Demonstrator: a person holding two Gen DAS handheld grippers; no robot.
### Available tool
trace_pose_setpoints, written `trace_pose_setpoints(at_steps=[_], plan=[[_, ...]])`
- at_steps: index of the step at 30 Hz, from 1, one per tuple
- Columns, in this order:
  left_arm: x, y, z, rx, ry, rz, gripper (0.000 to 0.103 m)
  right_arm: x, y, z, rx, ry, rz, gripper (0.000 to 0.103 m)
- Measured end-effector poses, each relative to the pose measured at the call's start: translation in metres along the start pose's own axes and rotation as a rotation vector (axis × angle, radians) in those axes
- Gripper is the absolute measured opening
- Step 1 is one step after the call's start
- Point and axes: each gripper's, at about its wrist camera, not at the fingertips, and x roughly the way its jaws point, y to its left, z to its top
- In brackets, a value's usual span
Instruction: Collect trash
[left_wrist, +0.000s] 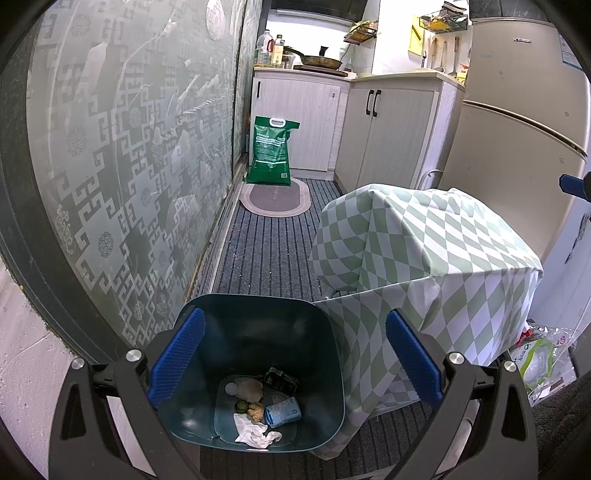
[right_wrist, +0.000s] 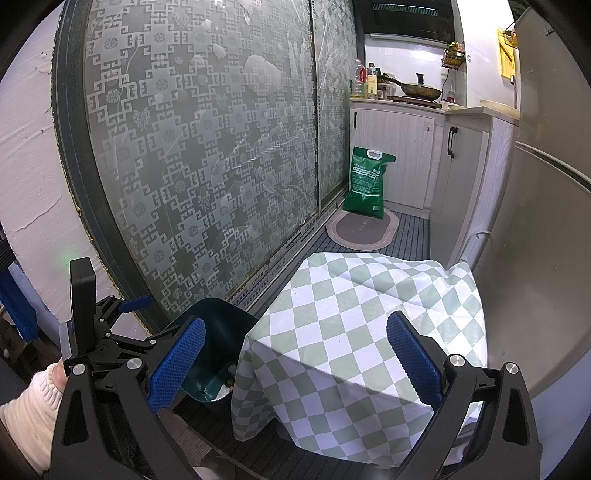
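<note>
Left claw (left_wrist: 295, 358) above upright bin (left_wrist: 255, 369)

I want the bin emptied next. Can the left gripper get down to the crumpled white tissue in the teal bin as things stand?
Probably yes. The left gripper hangs open right above the teal bin, whose mouth is uncovered, and the crumpled white tissue lies on top at the bottom. The checkered cloth drapes beside the bin, not over it.

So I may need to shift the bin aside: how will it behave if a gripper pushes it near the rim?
The bin looks like thin, tall plastic with only a few scraps in it, such as a tissue, so it is probably light. Pushed near the rim, it may tip rather than slide, as the ribbed mat likely grips its base. The walls may flex a little.
</note>
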Motion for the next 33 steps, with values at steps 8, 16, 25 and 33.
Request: trace_pose_setpoints(at_steps=[8, 16, 25, 33], plan=[[0.0, -0.0003, 0.0, 0.001, 0.0, -0.001, 0.1, 0.0001, 0.0004, 0.0002, 0.001, 0.0, -0.001, 0.1], [-0.0001, -0.0006, 0.0001, 0.001, -0.001, -0.001, 0.1, 0.0002, 0.0007, 0.0002, -0.002, 0.001, 0.001, 0.1], [0.0001, -0.0002, 0.0003, 0.001, 0.0, -0.005, 0.1, 0.0002, 0.001, 0.0002, -0.002, 0.002, 0.001, 0.1], [0.004, 0.0025, -0.0021, 0.0, 0.02, -0.001, 0.1, 0.0002, 0.0009, 0.0006, -0.002, 0.001, 0.001, 0.1]])
